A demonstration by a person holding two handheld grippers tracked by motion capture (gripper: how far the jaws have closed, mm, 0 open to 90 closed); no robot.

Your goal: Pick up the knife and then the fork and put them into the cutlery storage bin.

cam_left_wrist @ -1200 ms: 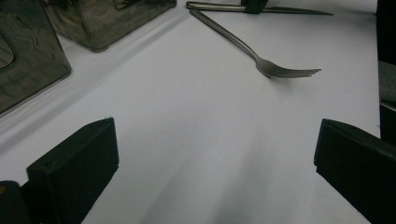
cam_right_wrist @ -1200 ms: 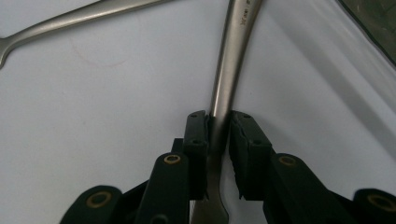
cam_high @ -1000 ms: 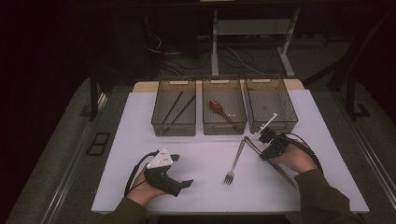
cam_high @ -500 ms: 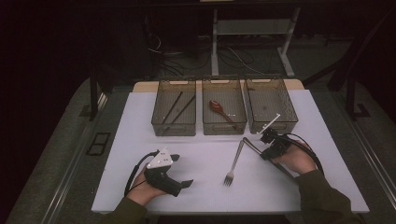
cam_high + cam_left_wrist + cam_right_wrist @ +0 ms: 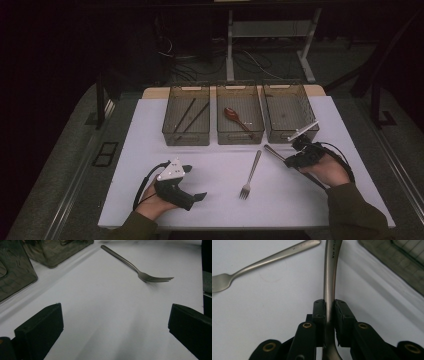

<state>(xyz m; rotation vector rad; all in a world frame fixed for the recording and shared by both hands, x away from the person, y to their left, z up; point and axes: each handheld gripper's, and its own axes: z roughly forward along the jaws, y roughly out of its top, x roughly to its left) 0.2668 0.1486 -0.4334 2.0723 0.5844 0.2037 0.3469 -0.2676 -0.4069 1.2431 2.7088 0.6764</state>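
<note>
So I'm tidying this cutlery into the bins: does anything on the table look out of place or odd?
Only the fork: it lies loose on the white table, outside the three bins. The right gripper is shut on a metal utensil handle, so that piece is in hand. Nothing looks spilled or damaged.

- I see bare white table (image 5: 210,160) between my left gripper (image 5: 192,196) and the fork (image 5: 250,175); nothing blocks that stretch
- three mesh bins (image 5: 240,121) stand side by side along the far edge, barring passage beyond
- my right gripper (image 5: 295,159) sits just before the rightmost bin (image 5: 290,111); little room there
</note>
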